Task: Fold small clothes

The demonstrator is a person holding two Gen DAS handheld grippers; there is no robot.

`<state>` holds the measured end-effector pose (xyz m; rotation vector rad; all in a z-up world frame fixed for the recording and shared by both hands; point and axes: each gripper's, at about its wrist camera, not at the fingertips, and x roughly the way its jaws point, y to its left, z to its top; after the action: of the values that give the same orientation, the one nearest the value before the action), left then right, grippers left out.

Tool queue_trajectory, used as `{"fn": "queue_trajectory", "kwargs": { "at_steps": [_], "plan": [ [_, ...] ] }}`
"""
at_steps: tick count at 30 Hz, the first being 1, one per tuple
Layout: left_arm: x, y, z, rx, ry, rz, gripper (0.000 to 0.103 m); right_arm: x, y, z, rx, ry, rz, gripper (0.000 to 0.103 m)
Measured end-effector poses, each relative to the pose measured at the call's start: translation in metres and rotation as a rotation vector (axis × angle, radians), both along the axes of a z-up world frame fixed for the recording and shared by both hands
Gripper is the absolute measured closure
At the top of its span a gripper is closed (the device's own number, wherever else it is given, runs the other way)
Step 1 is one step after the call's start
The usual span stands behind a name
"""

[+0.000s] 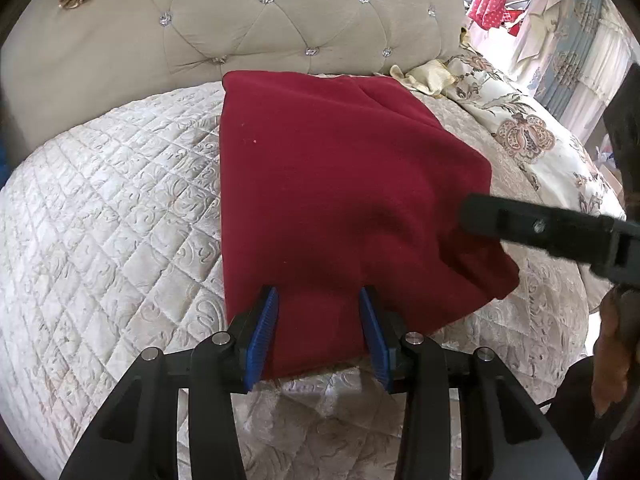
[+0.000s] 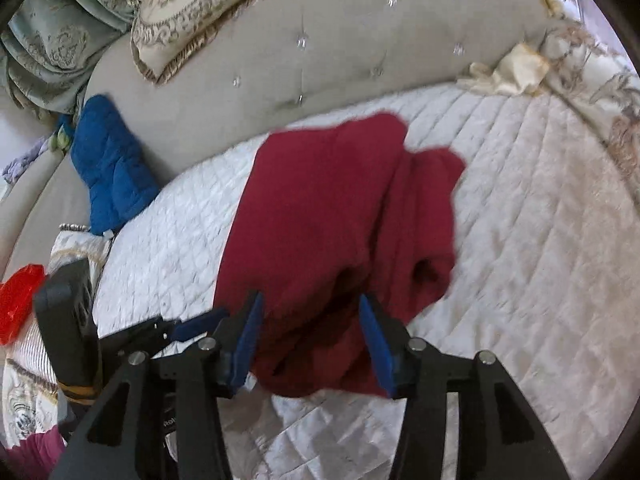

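Observation:
A dark red garment (image 1: 340,192) lies partly folded on the quilted white bedspread (image 1: 112,208). My left gripper (image 1: 320,312) is open, its blue pads on either side of the garment's near edge. The right gripper's black finger (image 1: 532,224) reaches in from the right over the garment's right side. In the right wrist view the same red garment (image 2: 332,216) lies rumpled, and my right gripper (image 2: 310,320) is open over its near edge. The left gripper (image 2: 192,326) shows at lower left there.
A tufted beige headboard (image 1: 280,28) stands behind the bed. A floral duvet (image 1: 532,132) lies at the right. A blue padded item (image 2: 112,168) leans on the headboard at left, with a patterned cushion (image 2: 192,12) above. A red plastic object (image 2: 16,300) lies at the far left.

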<state>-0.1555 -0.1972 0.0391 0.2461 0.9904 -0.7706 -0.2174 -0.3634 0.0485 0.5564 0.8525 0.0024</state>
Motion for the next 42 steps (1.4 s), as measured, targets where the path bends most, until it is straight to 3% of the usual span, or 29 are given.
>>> {"fn": "queue_trajectory", "kwargs": {
  "at_steps": [3, 6, 7, 8, 13, 15, 17, 18, 20, 22, 28, 29, 30, 31, 36, 42],
  "plan": [
    [0.000, -0.001, 0.000, -0.001, 0.000, 0.002, 0.083, -0.002, 0.000, -0.002, 0.037, -0.014, -0.003, 0.051],
    [-0.001, -0.001, 0.000, 0.005, -0.006, 0.004, 0.083, 0.001, 0.005, -0.005, -0.006, 0.008, 0.027, 0.054],
    [-0.001, 0.000, 0.001, 0.003, -0.004, 0.003, 0.083, 0.001, 0.009, -0.005, -0.050, 0.019, 0.046, 0.082],
    [-0.002, 0.001, 0.002, -0.001, 0.003, 0.001, 0.083, 0.000, 0.011, -0.006, -0.098, 0.044, 0.046, 0.098],
    [0.000, 0.010, 0.014, -0.053, 0.024, 0.025, 0.083, -0.016, 0.001, -0.029, -0.098, 0.099, 0.019, 0.097],
    [0.001, 0.010, 0.020, -0.073, 0.011, 0.028, 0.083, -0.018, 0.003, -0.024, -0.101, 0.084, 0.031, 0.097],
    [0.001, 0.009, 0.024, -0.078, -0.008, 0.021, 0.083, -0.019, 0.001, -0.006, -0.078, 0.033, 0.054, 0.095],
    [0.002, 0.007, 0.024, -0.072, -0.018, 0.017, 0.083, -0.021, -0.002, 0.003, -0.063, 0.004, 0.051, 0.089],
    [0.005, 0.003, 0.022, -0.061, -0.017, 0.012, 0.083, -0.020, -0.012, 0.025, -0.062, -0.061, 0.023, 0.072],
    [0.008, -0.002, 0.016, -0.052, 0.000, 0.010, 0.083, -0.010, -0.019, 0.037, -0.086, -0.088, -0.029, 0.043],
    [0.005, -0.016, 0.006, -0.020, -0.014, 0.000, 0.082, 0.063, -0.053, 0.017, -0.050, -0.013, -0.112, 0.040],
    [0.005, -0.017, 0.006, -0.020, -0.014, -0.001, 0.080, 0.074, -0.054, 0.012, -0.057, 0.001, -0.109, 0.043],
    [0.005, -0.018, 0.005, -0.019, -0.012, -0.004, 0.079, 0.084, -0.054, 0.008, -0.070, 0.019, -0.098, 0.065],
    [0.005, -0.019, 0.005, -0.020, -0.012, -0.008, 0.079, 0.091, -0.053, 0.005, -0.094, 0.034, -0.080, 0.094],
    [0.007, -0.016, 0.005, -0.029, -0.004, -0.022, 0.077, 0.086, -0.041, 0.018, -0.251, 0.010, -0.069, 0.095],
    [0.003, -0.018, 0.004, -0.025, -0.026, -0.038, 0.075, 0.080, -0.051, -0.007, -0.271, 0.065, -0.129, 0.095]
  ]
}}
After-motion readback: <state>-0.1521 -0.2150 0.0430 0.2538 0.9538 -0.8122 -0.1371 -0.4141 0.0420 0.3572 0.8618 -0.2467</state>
